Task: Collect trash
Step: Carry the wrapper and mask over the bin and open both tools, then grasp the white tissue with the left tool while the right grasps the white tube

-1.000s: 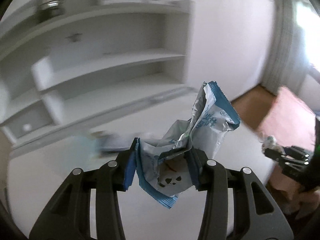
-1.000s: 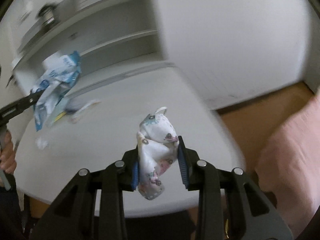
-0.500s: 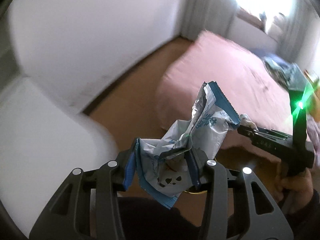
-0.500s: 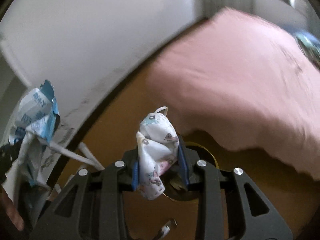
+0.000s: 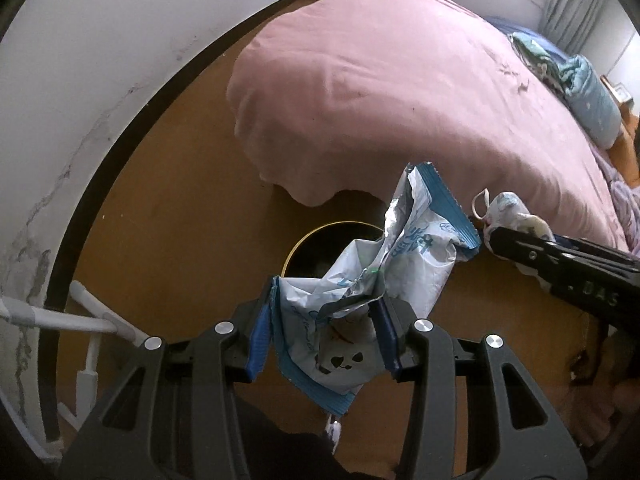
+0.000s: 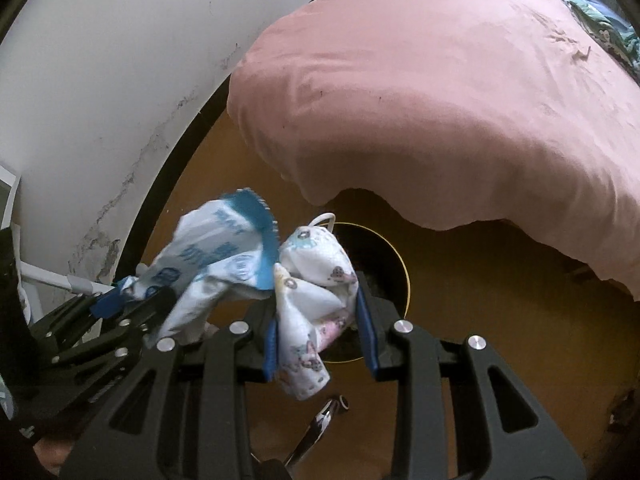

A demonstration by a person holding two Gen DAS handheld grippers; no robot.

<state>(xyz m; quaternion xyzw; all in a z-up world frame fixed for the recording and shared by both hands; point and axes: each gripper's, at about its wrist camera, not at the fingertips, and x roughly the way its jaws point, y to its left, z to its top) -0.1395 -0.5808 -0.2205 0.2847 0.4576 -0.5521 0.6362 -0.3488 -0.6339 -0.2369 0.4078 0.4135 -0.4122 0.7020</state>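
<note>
both grippers tilt down over the round bin [image 5: 320,240] on the floor beside the bed [image 5: 400,80], ready to drop: left gripper [image 5: 324,336] clamps a crumpled wrapper [image 5: 400,256]; right gripper [image 6: 320,336] pinches what looks like 1 patterned face mask [image 6: 316,280].

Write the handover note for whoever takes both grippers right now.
Left gripper: shut on the crumpled blue-and-white foil snack wrapper.
Right gripper: shut on the crumpled white printed face mask.
Both are held above the round dark trash bin with a yellow rim, which stands on the brown wooden floor by the pink-covered bed.
Done: both pieces picked up and brought over the bin.
Left: open each gripper so the pieces drop in, probably one at a time; neither is released yet.
</note>
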